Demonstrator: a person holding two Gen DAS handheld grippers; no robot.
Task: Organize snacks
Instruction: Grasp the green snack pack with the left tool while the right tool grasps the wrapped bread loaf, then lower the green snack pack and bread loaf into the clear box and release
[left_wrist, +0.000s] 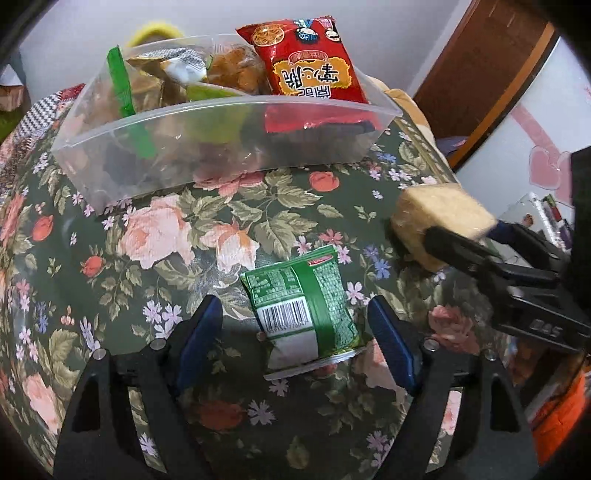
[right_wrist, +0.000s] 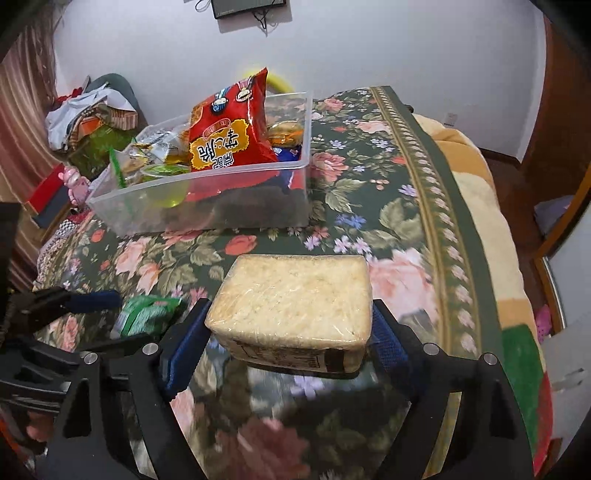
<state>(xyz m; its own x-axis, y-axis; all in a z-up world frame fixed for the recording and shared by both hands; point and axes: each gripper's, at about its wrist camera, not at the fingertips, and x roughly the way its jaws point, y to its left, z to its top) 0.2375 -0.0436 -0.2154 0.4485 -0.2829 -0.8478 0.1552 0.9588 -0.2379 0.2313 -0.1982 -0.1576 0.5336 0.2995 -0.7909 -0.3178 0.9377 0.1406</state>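
I am gripping a pale plastic-wrapped noodle block (right_wrist: 291, 299) in my right tool (right_wrist: 291, 325), lifted off the floral desk (right_wrist: 388, 192). My left tool (left_wrist: 295, 332) is straddling, wide open, a green foil snack packet (left_wrist: 301, 314). The clear plastic bin (left_wrist: 221, 147) is already holding most snacks, so two are remaining.

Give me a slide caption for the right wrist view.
Right gripper shut on wrapped noodle block, clear snack bin ahead on floral cloth.

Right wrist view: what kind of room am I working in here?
Most likely a bedroom in a home. The work surface is a floral bedspread laid over a thick blanket, there is a striped curtain at the left, and clothes are piled by the wall.
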